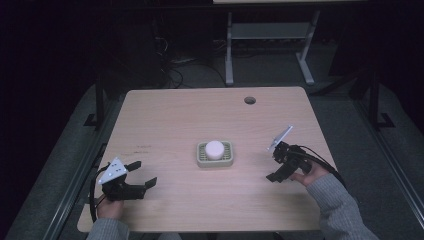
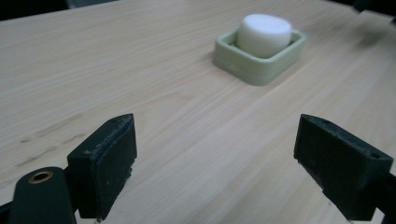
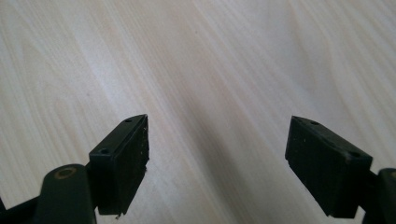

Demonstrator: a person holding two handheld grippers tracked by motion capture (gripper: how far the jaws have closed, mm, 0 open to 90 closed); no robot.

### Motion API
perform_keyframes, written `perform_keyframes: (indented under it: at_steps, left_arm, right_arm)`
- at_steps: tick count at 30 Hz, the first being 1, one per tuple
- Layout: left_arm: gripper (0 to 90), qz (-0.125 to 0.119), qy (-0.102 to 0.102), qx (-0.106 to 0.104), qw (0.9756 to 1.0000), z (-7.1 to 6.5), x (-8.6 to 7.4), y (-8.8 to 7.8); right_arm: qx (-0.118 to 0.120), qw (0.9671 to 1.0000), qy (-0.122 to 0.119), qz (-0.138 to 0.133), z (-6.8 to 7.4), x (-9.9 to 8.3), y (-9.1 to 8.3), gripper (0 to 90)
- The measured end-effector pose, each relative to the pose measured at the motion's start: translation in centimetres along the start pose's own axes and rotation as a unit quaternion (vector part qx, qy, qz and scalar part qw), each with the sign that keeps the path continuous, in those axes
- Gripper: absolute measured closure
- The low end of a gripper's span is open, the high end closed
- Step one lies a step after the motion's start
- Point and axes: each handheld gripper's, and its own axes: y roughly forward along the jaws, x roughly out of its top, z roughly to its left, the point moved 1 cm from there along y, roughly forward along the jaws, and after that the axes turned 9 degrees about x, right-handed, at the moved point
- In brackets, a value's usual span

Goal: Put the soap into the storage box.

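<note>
A pale wooden table [image 1: 165, 120] has a round cable hole [image 1: 250, 100] near its far edge at one o'clock. Beyond it, at twelve o'clock, a grey desk frame [image 1: 270, 45] stands on dark floor.

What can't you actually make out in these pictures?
- What the white puck-shaped block is made of: small in the high view, soft in the left tool view.
- Its underside and the green tray's floor: hidden by the block.
- The room behind the table: too dark.
- The person's arms: cut off by the bottom edge.
</note>
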Motion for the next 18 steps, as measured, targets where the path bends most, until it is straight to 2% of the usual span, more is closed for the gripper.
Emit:
perform_keyframes:
  at_steps: [4, 12, 15, 16, 17, 18]
  left_arm:
    - [12.8, 0.003, 0.012, 0.019, 0.9997, -0.2, 0.0, 0.0]
    - [12.8, 0.008, 0.011, 0.005, 0.9999, -0.4, 0.0, 0.2]
    - [12.8, 0.010, 0.023, 0.005, 0.9997, -0.5, 0.0, 0.2]
    - [12.8, 0.007, 0.018, 0.002, 0.9998, -0.7, 0.0, 0.3]
    - [12.8, 0.011, 0.026, -0.002, 0.9996, -0.7, 0.1, 0.3]
    - [12.8, 0.013, 0.025, -0.004, 0.9996, -0.8, 0.1, 0.3]
  right_arm:
    - [-0.002, 1.0000, 0.002, -0.007, 0.4, -0.7, 0.0, 21.1]
    - [0.001, 0.9995, 0.017, -0.027, 0.8, -3.0, 0.3, 21.1]
    - [-0.002, 0.9992, 0.020, -0.033, 1.1, -3.6, 0.3, 21.1]
    - [-0.007, 0.9990, 0.023, -0.037, 1.2, -3.9, 0.3, 20.3]
    - [-0.007, 0.9989, 0.026, -0.038, 1.3, -4.1, 0.3, 19.6]
    - [-0.010, 0.9987, 0.028, -0.041, 1.5, -4.3, 0.3, 19.5]
